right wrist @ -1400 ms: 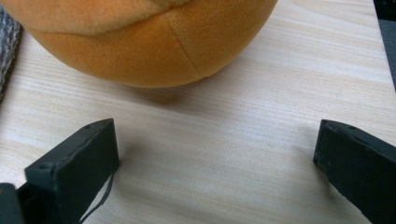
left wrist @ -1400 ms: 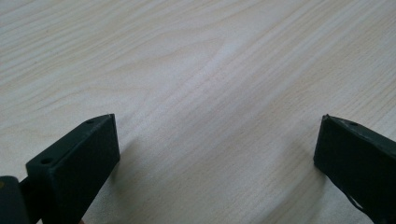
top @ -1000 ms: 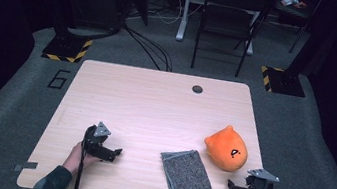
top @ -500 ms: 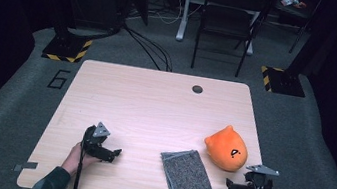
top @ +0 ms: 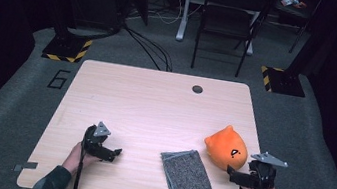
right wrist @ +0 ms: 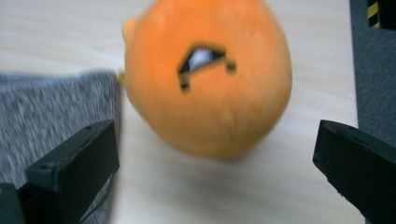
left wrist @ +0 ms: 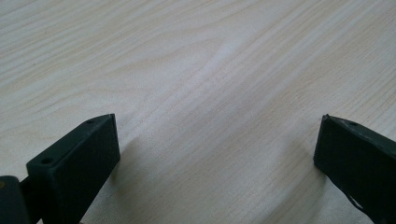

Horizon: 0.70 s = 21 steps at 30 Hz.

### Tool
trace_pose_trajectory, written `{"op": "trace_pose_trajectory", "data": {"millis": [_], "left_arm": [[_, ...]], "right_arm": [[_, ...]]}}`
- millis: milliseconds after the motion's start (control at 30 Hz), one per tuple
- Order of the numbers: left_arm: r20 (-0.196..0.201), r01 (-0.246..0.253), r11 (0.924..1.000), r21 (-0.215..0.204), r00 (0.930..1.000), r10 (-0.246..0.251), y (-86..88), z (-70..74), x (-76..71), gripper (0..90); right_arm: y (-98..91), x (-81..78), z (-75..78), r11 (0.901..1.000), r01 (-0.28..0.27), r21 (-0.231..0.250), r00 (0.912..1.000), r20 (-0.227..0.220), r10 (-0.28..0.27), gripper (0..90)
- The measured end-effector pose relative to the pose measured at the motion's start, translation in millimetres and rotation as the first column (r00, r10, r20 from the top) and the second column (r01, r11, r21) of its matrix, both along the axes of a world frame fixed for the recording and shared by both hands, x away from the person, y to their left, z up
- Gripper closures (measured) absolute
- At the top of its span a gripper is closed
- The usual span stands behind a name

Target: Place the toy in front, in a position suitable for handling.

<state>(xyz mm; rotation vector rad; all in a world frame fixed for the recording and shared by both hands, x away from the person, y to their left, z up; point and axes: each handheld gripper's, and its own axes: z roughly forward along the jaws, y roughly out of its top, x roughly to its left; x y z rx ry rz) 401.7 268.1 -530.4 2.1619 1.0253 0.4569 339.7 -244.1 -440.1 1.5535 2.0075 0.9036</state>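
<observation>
The right tongs (right wrist: pixel 215 172) gape wide and empty before the orange plush toy (right wrist: pixel 208 77). It looks soft and light; squeeze its round middle. The left tongs (left wrist: pixel 217 163), also wide open, hold nothing.

You can read one number: a dark "6" (top: pixel 59 79) marked on the grey floor (top: pixel 13 101) just beside the table's (top: pixel 155 102) far left corner.

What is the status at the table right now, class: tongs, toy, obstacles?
Both tongs open: left over bare table, right aimed at orange plush toy. Toy untouched. Grey cloth lies just beside it.
</observation>
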Motion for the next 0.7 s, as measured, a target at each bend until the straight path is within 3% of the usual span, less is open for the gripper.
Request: {"op": "trace_pose_trajectory", "data": {"millis": [100, 133, 233, 333, 433, 500, 633, 700], "left_arm": [[0.000, 0.000, 1.0000, 0.000, 1.0000, 0.000, 0.0, 0.0, 0.0, 0.0], [0.000, 0.000, 1.0000, 0.000, 1.0000, 0.000, 0.0, 0.0, 0.0, 0.0], [0.000, 0.000, 1.0000, 0.000, 1.0000, 0.000, 0.0, 0.0, 0.0, 0.0], [0.001, 0.000, 1.0000, 0.000, 1.0000, 0.000, 0.0, -0.1, 0.0, 0.0], [-0.003, 0.002, 1.0000, 0.002, 1.0000, -0.002, 0.1, 0.2, 0.0, 0.0], [-0.002, 0.003, 1.0000, 0.001, 1.0000, -0.003, 0.2, 0.2, -0.1, 0.0], [-0.002, 0.004, 1.0000, 0.000, 1.0000, -0.004, 0.4, 0.1, -0.2, 0.0], [0.002, 0.003, 1.0000, -0.001, 1.0000, -0.003, 0.3, -0.1, -0.2, 0.0]], "right_arm": [[7.9, 15.8, 11.0, 0.9999, 0.009, 0.006, 1.0000, 0.001, -0.009, 0.0], [13.4, 28.7, 14.3, 1.0000, 0.007, -0.001, 0.9999, -0.013, -0.007, 0.0], [20.0, 40.9, 14.1, 0.9998, 0.016, 0.008, 0.9993, -0.034, -0.015, 0.2], [28.5, 55.3, 9.1, 0.9987, 0.041, -0.031, 0.9966, -0.071, -0.043, 3.1], [29.6, 64.3, 0.3, 0.9964, 0.061, -0.058, 0.9938, -0.090, -0.066, 11.8], [25.4, 65.3, -5.9, 0.9970, 0.059, -0.051, 0.9944, -0.085, -0.063, 22.7], [21.4, 64.7, -11.4, 0.9981, 0.048, -0.038, 0.9924, -0.111, -0.052, 33.2], [17.4, 64.1, -12.1, 0.9991, 0.033, -0.028, 0.9943, -0.100, -0.036, 40.4]]}}
